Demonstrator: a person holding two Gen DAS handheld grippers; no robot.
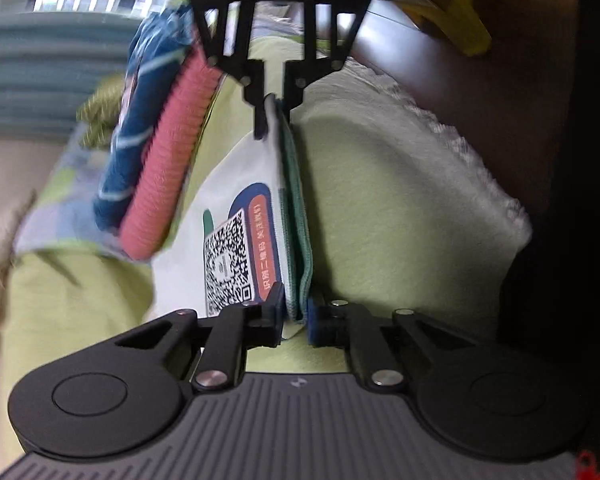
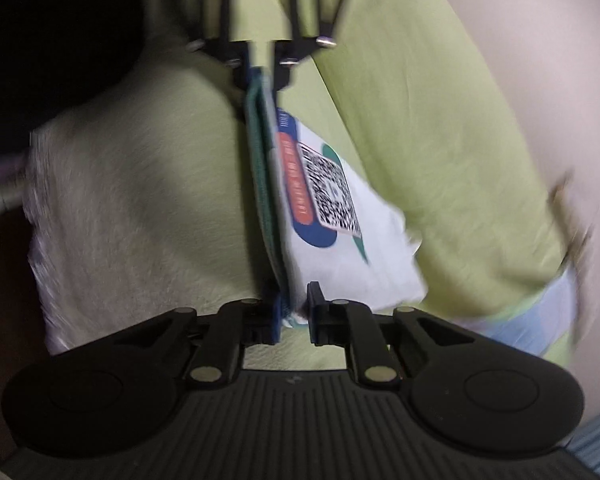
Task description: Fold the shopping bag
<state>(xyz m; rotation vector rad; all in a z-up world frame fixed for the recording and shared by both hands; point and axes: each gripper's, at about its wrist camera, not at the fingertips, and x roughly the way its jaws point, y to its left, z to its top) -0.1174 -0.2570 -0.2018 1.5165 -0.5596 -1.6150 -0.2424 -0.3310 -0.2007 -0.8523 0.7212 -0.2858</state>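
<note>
A pale green sheet (image 1: pixel 380 200) covers the soft surface under both my grippers, and it fills most of each view. On its right side in the left wrist view lies one fuzzy white blanket (image 1: pixel 440 128), with dark brown wood (image 1: pixel 500 80) beyond it. To the far left sits a pile of cloth: one blue patterned piece (image 1: pixel 140 120) and one ribbed pink piece (image 1: pixel 168 168) leaning against it, both just beside the bag. One yellow plastic thing (image 1: pixel 460 20) stands far right at the top; I cannot tell what it is.

The shopping bag (image 1: pixel 240 184) is white with one square code print (image 1: pixel 226 268) and one orange label beside it, and it has a green strap (image 1: pixel 296 216) along its edge. It hangs stretched between my two grippers above the sheet, its white face sloping toward the cloth pile.

My left gripper (image 1: pixel 294 320) is clenched on the near end of the bag's strap edge, the fabric pinched between its two fingers. My right gripper (image 1: pixel 274 96) faces it from the far end, also clenched on that edge. In the right wrist view, which is blurred, the right gripper (image 2: pixel 294 316) has the green strap (image 2: pixel 264 184) and bag (image 2: pixel 340 264) edge pinched between its fingers, and the left gripper (image 2: pixel 264 68) grips the far end.
</note>
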